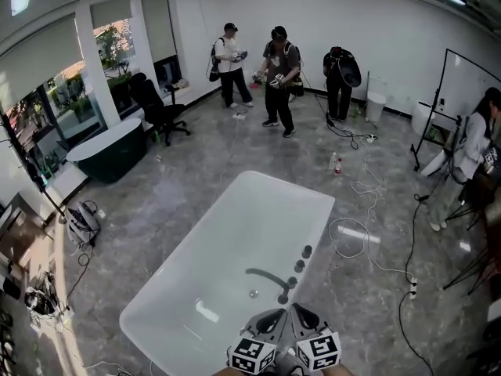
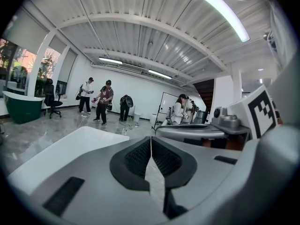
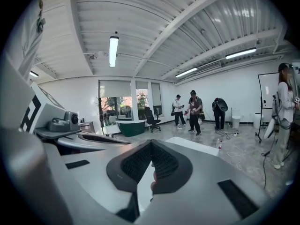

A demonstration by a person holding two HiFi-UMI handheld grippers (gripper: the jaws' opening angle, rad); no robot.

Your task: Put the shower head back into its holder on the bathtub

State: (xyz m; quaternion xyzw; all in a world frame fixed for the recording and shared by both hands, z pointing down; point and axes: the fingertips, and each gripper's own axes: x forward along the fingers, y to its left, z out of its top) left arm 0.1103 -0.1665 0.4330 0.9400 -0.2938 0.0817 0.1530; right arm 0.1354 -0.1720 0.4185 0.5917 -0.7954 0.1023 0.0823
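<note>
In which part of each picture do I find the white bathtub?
Head view: the white bathtub fills the lower centre.
Left gripper view: its white rim shows at centre left.
Right gripper view: a strip of its rim, just right of centre.
Shared landmark: the dark green bathtub, left of centre in every view.

I stand in a big open test hall — a white tub [image 1: 235, 233] loose mid-floor on grey marbled tiles, cables [image 1: 366, 186] trailing, a whiteboard [image 1: 470, 84], an office chair [image 1: 156, 104] and people [image 1: 278, 77] standing about.
</note>
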